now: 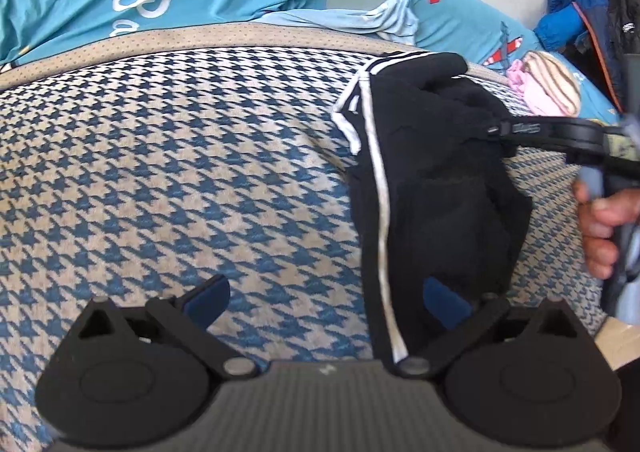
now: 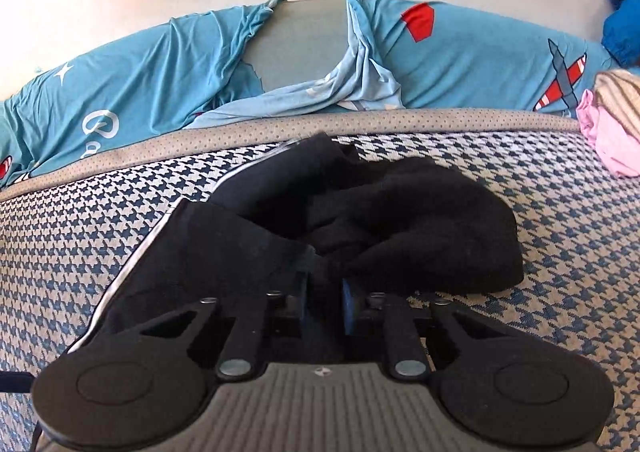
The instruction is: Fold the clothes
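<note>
In the right wrist view the right gripper [image 2: 325,302] has its pads pinched tight on a bunch of the black garment [image 2: 360,212] at 12 o'clock. The left gripper [image 1: 326,302] gapes wide and holds nothing; the garment lies crumpled on the houndstooth blanket [image 1: 160,172] at its 1 o'clock. Such a small pinch may slip when lifted, dropping the cloth.
</note>
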### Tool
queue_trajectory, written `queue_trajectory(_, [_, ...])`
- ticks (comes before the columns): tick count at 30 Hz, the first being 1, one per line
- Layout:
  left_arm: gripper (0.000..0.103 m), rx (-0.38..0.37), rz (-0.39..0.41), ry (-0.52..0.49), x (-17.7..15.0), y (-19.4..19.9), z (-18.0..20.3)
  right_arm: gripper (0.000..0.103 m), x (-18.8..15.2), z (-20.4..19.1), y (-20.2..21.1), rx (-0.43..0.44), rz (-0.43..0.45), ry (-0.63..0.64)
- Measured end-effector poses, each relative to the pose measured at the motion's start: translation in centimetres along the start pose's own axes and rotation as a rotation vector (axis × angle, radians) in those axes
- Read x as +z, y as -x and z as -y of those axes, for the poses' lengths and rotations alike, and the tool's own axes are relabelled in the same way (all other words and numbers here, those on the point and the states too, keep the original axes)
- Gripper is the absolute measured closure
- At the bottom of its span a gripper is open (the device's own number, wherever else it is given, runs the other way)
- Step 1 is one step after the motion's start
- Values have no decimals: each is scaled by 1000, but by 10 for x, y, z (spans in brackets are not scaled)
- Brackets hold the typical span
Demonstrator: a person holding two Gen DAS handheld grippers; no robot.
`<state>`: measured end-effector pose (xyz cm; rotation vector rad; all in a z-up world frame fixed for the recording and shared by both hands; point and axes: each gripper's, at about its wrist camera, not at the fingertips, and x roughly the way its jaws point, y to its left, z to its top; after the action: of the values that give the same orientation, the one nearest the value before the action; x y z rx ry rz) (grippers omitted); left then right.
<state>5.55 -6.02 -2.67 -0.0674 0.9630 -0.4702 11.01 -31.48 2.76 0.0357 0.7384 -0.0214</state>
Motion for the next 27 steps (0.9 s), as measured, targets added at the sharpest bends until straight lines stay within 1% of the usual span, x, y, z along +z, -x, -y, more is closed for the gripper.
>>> queue_trajectory(4, [0, 29, 7, 23, 1, 0, -7, 93, 5, 1, 14, 3, 37, -1])
queue_trajectory(6, [0, 44, 9, 38, 2, -1, -10, 94, 7, 1, 23, 3, 55, 10])
queue_trajectory(8, [0, 59, 10, 55, 3, -2, -13, 95, 8, 2, 29, 25, 66, 9])
queue_trajectory(11, [0, 67, 21, 74, 5, 0, -18, 96, 7, 6, 37, 106, 70, -4])
queue_trajectory(14, [0, 79, 29, 82, 6, 1, -20, 96, 3, 4, 46, 166, 66, 16])
queue_trajectory(19, [0, 95, 47, 99, 8, 4, -23, 96, -7, -4, 62, 321, 52, 55])
queue_trajectory(22, [0, 106, 62, 123, 11, 6, -27, 96, -17, -16, 72, 386, 53, 107])
queue_trajectory(24, [0, 119, 67, 144, 12, 7, -32, 96, -24, -25, 76, 429, 39, 123])
queue_trajectory(27, [0, 126, 76, 179, 14, 9, -39, 96, -34, -38, 81, 457, 25, 170])
